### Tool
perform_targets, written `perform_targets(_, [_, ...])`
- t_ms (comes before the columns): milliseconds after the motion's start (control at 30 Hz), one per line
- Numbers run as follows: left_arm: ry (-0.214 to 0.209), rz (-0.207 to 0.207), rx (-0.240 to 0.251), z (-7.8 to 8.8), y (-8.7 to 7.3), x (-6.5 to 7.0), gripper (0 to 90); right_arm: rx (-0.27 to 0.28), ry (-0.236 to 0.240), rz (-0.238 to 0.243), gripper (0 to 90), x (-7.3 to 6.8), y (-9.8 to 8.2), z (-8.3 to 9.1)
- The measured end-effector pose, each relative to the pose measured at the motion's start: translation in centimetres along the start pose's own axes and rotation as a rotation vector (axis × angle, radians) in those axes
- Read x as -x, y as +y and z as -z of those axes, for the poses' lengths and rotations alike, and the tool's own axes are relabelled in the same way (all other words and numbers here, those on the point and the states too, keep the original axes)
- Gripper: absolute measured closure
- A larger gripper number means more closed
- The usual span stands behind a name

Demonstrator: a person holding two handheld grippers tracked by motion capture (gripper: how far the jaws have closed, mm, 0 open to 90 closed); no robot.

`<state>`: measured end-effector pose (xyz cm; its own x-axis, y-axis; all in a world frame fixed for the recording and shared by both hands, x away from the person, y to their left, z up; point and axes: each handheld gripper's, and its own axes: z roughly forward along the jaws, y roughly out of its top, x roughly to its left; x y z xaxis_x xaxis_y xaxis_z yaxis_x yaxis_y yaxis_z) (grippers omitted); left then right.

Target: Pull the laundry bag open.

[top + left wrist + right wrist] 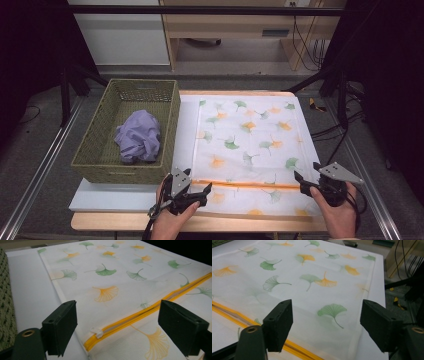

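High view: both hand-held grippers, left [202, 192] and right [304, 179], released; limp ginkgo-printed white mesh zipper bag [247, 145] looks slippery, best pinched at the yellow zipper [140, 313].

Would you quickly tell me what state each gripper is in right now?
Left gripper: open, holding nothing, over the zipper end of the leaf-print bag.
Right gripper: open, holding nothing, at the bag's other edge.

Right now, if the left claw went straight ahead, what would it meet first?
Probably the leaf-print bag: the open left claw points along it, the yellow zipper lying nearest between its jaws.
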<state>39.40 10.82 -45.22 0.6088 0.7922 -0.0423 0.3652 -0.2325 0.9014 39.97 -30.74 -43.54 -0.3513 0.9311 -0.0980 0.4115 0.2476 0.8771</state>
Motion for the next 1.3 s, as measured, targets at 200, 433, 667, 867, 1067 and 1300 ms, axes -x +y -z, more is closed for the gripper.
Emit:
perform_targets(200, [-0.020,0.016,0.021,0.4,-0.1,0.3,8.4,0.042,0.007,0.061,33.1,-1.1,0.2,-0.8])
perform_targets(433, [0.005,0.033,0.059,0.8,-0.5,0.5,7.1,0.091,0.003,0.059,34.3,-1.3,0.5,-0.8])
perform_targets(667, [0.002,0.037,0.062,1.1,-0.4,0.5,7.1,0.079,0.026,0.084,28.3,-2.2,0.9,-1.1])
perform_targets(867, [-0.005,0.032,0.054,1.0,-0.5,0.8,7.1,0.078,0.045,0.098,20.4,-2.6,1.2,-1.4])
perform_targets(1067, [-0.007,0.032,0.049,1.0,-0.6,0.8,7.1,0.062,0.058,0.124,15.6,-3.2,1.6,-1.7])
perform_targets(1300, [0.002,0.035,0.041,1.0,-0.7,0.7,7.1,0.047,0.072,0.155,17.6,-4.1,2.0,-2.3])
